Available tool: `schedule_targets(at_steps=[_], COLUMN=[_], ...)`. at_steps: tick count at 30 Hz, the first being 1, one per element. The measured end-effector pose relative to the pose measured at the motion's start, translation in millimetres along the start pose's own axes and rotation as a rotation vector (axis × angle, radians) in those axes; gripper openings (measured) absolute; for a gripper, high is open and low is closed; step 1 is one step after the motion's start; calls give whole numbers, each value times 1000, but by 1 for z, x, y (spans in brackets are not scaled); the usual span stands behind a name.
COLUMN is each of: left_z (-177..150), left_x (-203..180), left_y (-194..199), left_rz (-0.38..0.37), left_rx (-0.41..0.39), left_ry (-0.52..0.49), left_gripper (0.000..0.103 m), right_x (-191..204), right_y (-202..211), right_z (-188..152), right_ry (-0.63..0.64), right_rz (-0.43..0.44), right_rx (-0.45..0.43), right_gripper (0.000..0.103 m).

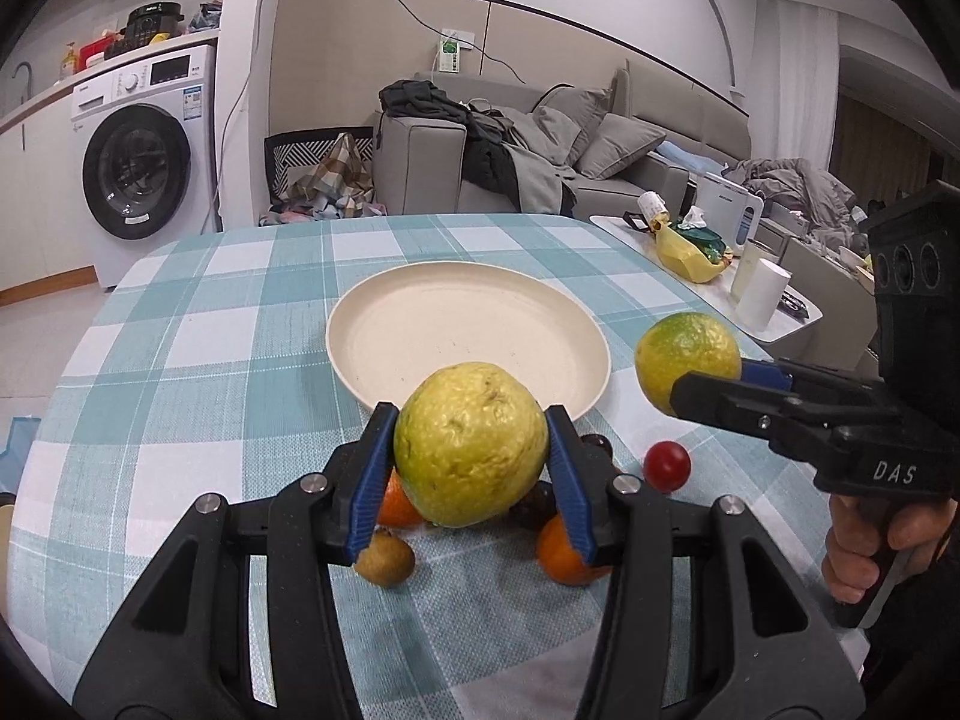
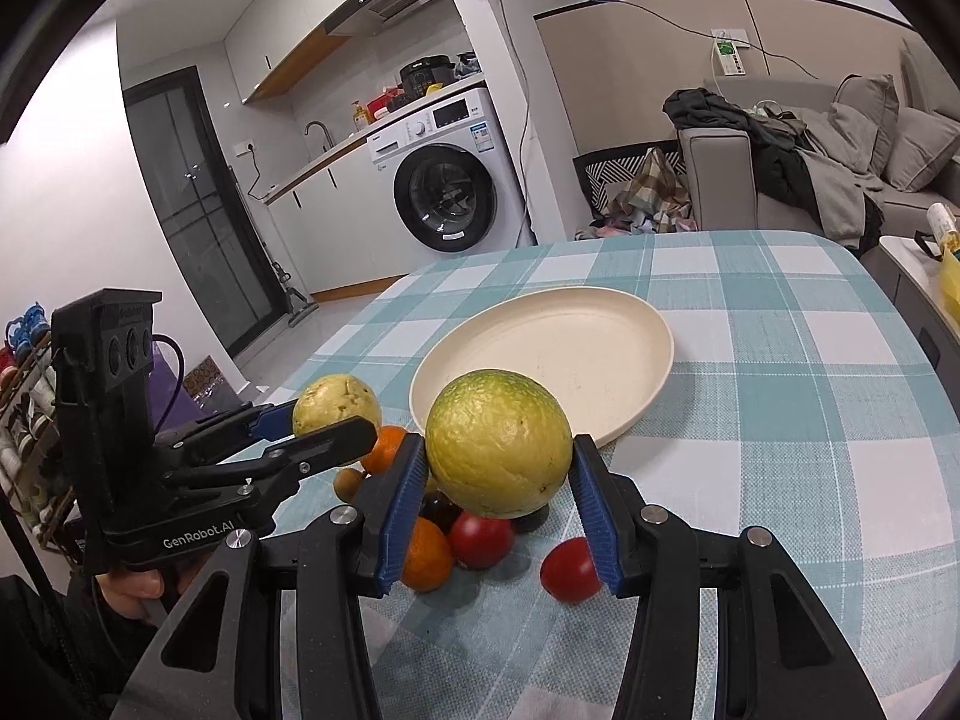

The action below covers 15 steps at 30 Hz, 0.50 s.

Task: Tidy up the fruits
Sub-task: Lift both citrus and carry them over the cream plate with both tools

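Left wrist view: my left gripper (image 1: 471, 462) pinches a yellow-green guava (image 1: 471, 444) across its widest girth, lifted over the table's near edge, just short of the cream plate (image 1: 384, 330). I judge it firm, moderately heavy, bumpy-skinned and bruisable; a mid-girth hold suits it. Beneath lie two oranges (image 1: 561, 552), a small kiwi (image 1: 385, 558) and a cherry tomato (image 1: 667, 466).

Right wrist view: my right gripper (image 2: 501, 480) clamps a greener citrus (image 2: 498, 444) at its equator, above the fruit pile (image 2: 474, 540) near the same edge. I judge its rind pebbled and grippy, its roundness liable to roll once it is set on the plate.
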State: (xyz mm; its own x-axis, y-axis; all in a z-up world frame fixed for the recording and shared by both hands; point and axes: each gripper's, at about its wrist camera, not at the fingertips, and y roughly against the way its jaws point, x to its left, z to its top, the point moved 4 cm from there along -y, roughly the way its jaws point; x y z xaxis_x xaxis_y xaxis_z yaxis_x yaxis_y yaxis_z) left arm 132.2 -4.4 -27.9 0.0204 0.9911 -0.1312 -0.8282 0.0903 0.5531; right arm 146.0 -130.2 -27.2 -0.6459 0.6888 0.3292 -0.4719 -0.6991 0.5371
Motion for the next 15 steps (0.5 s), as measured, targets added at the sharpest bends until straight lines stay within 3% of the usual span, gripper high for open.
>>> schedule_targets(at_steps=[15], left_z=[12], left_x=[17], left_y=[-29], left_rz=[27], left_rx=[12], left_ry=[34], left_gripper=[46], right_x=[-6], right_y=[-26], right_z=[12], right_ry=[-39], right_rz=[4], right_rx=[29], right_gripper=[49])
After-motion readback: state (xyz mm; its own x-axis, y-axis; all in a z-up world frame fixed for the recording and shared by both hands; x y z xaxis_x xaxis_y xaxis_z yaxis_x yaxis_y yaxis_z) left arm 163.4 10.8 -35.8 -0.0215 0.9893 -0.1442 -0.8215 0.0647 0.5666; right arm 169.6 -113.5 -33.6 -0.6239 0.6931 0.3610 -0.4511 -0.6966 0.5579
